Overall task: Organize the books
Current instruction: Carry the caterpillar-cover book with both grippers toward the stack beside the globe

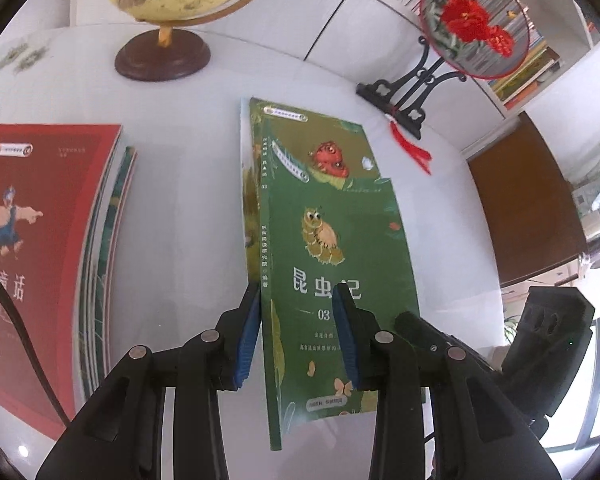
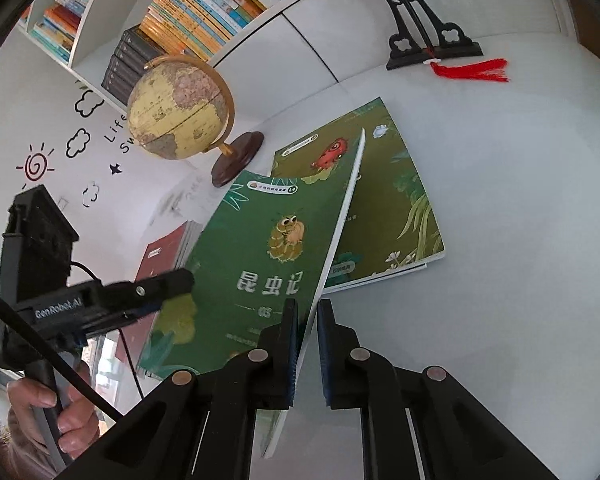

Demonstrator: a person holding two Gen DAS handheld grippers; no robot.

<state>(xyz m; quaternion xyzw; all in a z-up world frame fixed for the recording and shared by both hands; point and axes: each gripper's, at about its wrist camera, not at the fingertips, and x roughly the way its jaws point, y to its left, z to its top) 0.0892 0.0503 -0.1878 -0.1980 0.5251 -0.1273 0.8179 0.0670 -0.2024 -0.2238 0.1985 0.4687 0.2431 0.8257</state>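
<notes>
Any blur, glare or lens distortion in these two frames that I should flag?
Left wrist view: strong fisheye bending, the red book bows outward; the window at the right edge is washed out. Right wrist view: the left gripper is motion-blurred, and small print on the lifted green book smears; the shelves curve heavily.

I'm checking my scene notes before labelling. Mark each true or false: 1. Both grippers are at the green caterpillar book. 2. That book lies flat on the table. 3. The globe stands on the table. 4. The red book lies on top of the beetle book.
1. True: the left gripper and right gripper sit at the caterpillar book.
2. False: it is tilted up off the table.
3. True: the globe does.
4. False: the red book tops a separate stack; the beetle book lies under the caterpillar book.
</notes>
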